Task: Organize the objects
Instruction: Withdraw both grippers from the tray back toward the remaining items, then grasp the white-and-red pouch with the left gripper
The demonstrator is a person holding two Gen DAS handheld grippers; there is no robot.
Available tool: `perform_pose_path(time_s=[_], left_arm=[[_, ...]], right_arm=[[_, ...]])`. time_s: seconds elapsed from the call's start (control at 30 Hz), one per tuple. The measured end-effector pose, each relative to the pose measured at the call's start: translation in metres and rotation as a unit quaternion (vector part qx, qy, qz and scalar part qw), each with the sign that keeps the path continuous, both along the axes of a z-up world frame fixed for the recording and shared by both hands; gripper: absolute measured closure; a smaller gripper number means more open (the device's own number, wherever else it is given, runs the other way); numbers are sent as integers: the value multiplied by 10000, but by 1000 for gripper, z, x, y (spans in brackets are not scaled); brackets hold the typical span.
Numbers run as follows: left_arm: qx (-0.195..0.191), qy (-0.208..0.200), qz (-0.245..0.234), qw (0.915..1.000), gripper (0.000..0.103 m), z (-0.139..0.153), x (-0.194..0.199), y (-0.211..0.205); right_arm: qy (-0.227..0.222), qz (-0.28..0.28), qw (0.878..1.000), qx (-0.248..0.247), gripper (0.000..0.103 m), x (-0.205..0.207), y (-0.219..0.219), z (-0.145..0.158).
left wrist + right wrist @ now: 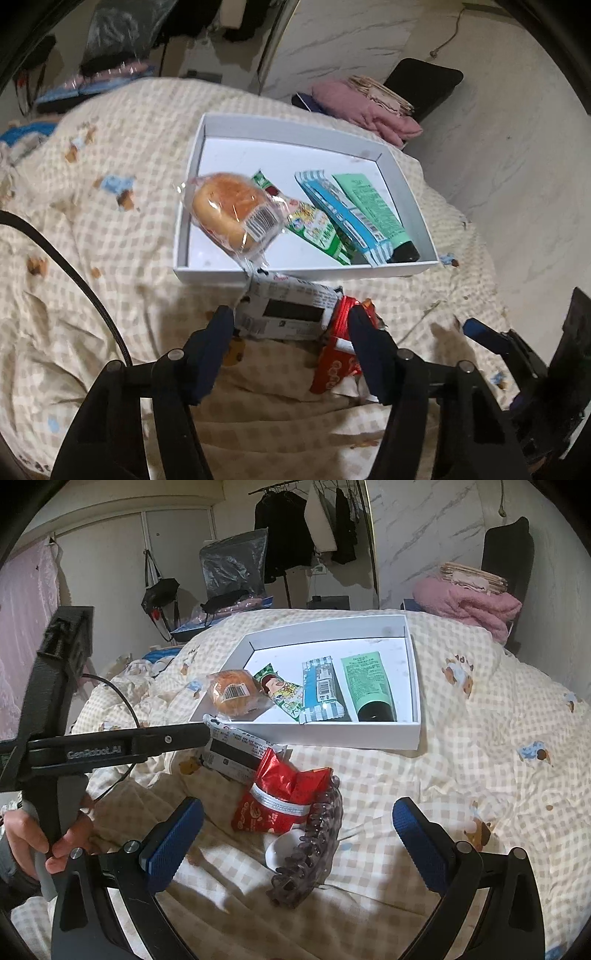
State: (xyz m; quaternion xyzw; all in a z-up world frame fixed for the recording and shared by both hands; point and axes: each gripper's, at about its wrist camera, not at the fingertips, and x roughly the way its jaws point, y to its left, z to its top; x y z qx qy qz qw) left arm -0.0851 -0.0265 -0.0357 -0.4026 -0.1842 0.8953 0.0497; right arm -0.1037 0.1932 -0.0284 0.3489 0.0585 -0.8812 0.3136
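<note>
White packet [286, 312]: lies on the bed cover just in front of the white box, between the two fingers of the left gripper [291, 325]. It has a black panel and small printed text, too small to read.
Left gripper: jaws partly open around the white packet; I cannot tell if the pads press it. In the right wrist view its arm carries the writing "GenRobot.AI", and a hand [33, 834] holds its grip.
Right gripper [297, 829]: jaws wide open, nothing between the pads; it hangs over the hair clip.
Red packet [284, 797]: beside the white packet, touching it, with a white band of printed digits that I cannot read surely.
Hair clip [314, 842]: dark, translucent, lies against the red packet.
White spoon [277, 851]: partly hidden under the hair clip.
White box [413, 672]: open, shallow, on the bed cover.
Inside the box: a bun in clear wrap [232, 694] with a barcode sticker, resting on the left wall; a green packet [284, 694] with a cartoon figure; a blue and white packet [321, 690] with a barcode; a green tube [365, 683] with a black cap, its text unreadable.
Bed cover [480, 768]: beige checks with small bear pictures.
Pink blanket [469, 605]: folded on a black chair [509, 554] behind the bed.
</note>
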Motion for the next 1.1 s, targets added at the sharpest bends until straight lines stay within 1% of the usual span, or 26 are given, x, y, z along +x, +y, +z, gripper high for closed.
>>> perform_pose_path(time_s=[0.07, 0.1, 0.13, 0.23, 0.27, 0.33, 0.43, 0.5, 0.53, 0.6, 0.67, 0.7, 0.73, 0.8, 0.87, 0.9, 1.0, 1.1], left_arm=[[44, 21, 27, 10000, 37, 0, 1, -2], [12, 34, 92, 10000, 39, 0, 2, -2], [-18, 46, 176, 9998, 39, 1, 3, -4], [289, 212, 349, 9987, 39, 7, 7, -18], [410, 281, 524, 9974, 39, 11, 10, -27], [527, 326, 722, 9955, 39, 14, 12, -37], [752, 104, 813, 9938, 39, 9, 10, -46], [751, -95, 747, 9943, 39, 3, 5, -45], [728, -198, 688, 9948, 39, 0, 1, -43], [509, -476, 564, 9960, 39, -4, -9, -34], [273, -807, 521, 9950, 39, -10, -22, -27], [229, -953, 477, 9940, 39, -13, -27, -25], [232, -1095, 459, 9927, 39, -16, -31, -23], [444, -1370, 477, 9884, 39, -23, -41, -24], [836, -1445, 502, 9847, 39, -29, -46, -29], [910, -1472, 496, 9837, 39, -31, -47, -30], [796, -1504, 484, 9842, 39, -32, -51, -28], [666, -1530, 322, 9855, 39, -32, -58, -20]], right_arm=[[5, 17, 10000, 2, 0, 0, -1, 0], [-1, 19, 10000, 3, 0, 0, -1, -1], [-15, 24, 10000, 6, 0, -1, -1, -1], [-43, 20, 10000, 19, 0, -2, -2, -3], [-49, 30, 10000, 18, 0, -2, -2, -3], [-47, 42, 10000, 16, 0, -2, -2, -3], [-55, 69, 10000, -19, 0, -3, -1, -3], [-94, 83, 9999, -65, 0, -4, 0, -4], [-115, 79, 9999, -89, 0, -6, 1, -5], [-142, 74, 9998, -121, 0, -7, 2, -6], [-169, 70, 9997, -136, 0, -8, 2, -7], [-175, 69, 9997, -139, 0, -8, 2, -7], [-187, 68, 9997, -144, 0, -9, 2, -8], [-198, 61, 9997, -157, 0, -10, 2, -8], [-217, 53, 9996, -171, 0, -10, 3, -9], [-225, 51, 9996, -176, 0, -11, 3, -9], [-250, 53, 9995, -183, 0, -12, 3, -10], [-258, 54, 9995, -190, 0, -12, 3, -10]])
